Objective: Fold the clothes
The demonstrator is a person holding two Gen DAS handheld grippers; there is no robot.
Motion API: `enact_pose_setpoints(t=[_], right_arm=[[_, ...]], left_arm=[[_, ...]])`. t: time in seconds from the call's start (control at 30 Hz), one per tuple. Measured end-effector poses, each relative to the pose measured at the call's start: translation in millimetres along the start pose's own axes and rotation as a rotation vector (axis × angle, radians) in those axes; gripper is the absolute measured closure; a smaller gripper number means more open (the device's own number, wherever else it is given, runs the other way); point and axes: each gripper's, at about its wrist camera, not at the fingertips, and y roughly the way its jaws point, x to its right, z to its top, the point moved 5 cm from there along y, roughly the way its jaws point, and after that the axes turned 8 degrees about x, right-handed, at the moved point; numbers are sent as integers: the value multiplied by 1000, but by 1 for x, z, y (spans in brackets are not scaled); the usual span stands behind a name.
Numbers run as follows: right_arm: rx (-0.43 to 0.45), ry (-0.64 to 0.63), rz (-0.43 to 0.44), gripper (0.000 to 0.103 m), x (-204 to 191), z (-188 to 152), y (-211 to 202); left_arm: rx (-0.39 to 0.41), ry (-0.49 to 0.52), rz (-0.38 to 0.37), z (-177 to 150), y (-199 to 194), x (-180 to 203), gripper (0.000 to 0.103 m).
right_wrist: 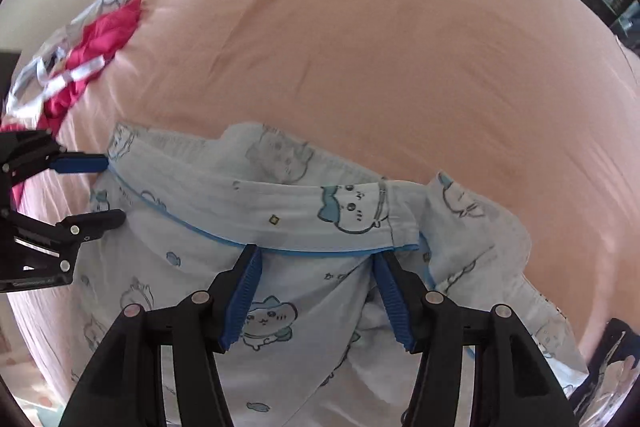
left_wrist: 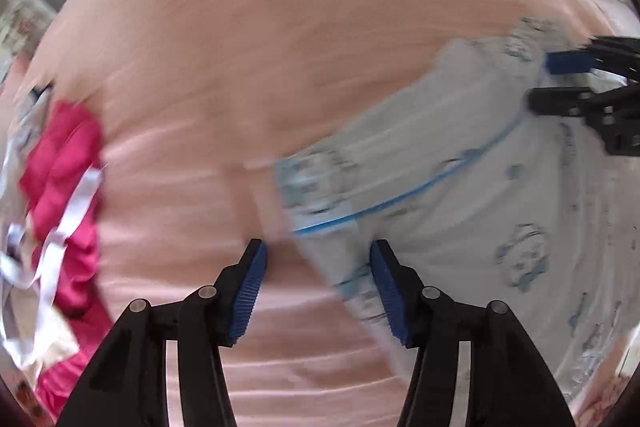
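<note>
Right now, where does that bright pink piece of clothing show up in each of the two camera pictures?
Left wrist view: the pink garment lies at the far left edge, crossed by a white strap.
Right wrist view: it sits in the upper left, small and farther off, on the same peach sheet.
Shared landmark: the pale blue cartoon-print pyjama top with blue piping, to the right of the pink garment in both views.

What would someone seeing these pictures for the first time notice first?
Probably the pale blue cartoon-print garment, spread low on a broad peach bedsheet. The right hand-held gripper hangs open over its blue-piped edge, and the left hand-held gripper is open at its corner. A crumpled hot-pink garment lies at the sheet's far left edge.
</note>
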Motion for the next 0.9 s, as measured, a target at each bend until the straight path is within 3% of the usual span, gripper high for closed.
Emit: enact_pose_setpoints(t=[0.07, 0.1, 0.2, 0.37, 0.43, 0.5, 0.53, 0.6, 0.7, 0.8, 0.9], right_arm=[[7, 27, 30, 46, 0, 14, -2], [6, 26, 47, 46, -3, 20, -6], [73, 2, 120, 45, -11, 38, -25], [51, -62, 75, 35, -8, 37, -29], [27, -81, 54, 36, -3, 32, -24], [3, -101, 33, 36, 2, 28, -18], [-10, -110, 23, 47, 5, 25, -16], [-34, -129, 2, 61, 10, 21, -10], [-32, -117, 21, 92, 6, 23, -15], [-13, -86, 64, 92, -3, 29, -26], [-30, -113, 92, 89, -14, 32, -26]], left_arm=[[-21, -140, -11, -7, -6, -34, 51], [-2, -132, -1, -6, -14, -40, 53], [99, -42, -145, 12, -38, -24, 53], [119, 76, -230, 60, -2, 44, 53], [31, 109, -237, 53, 22, 50, 53], [16, 182, -202, 47, 29, 58, 59], [12, 165, -199, 46, 28, 56, 62], [6, 120, -195, 45, 23, 51, 83], [8, 43, -198, 44, 15, 41, 97], [28, -55, -277, 46, 4, 33, 97], [91, -24, -287, 50, -6, 34, 95]])
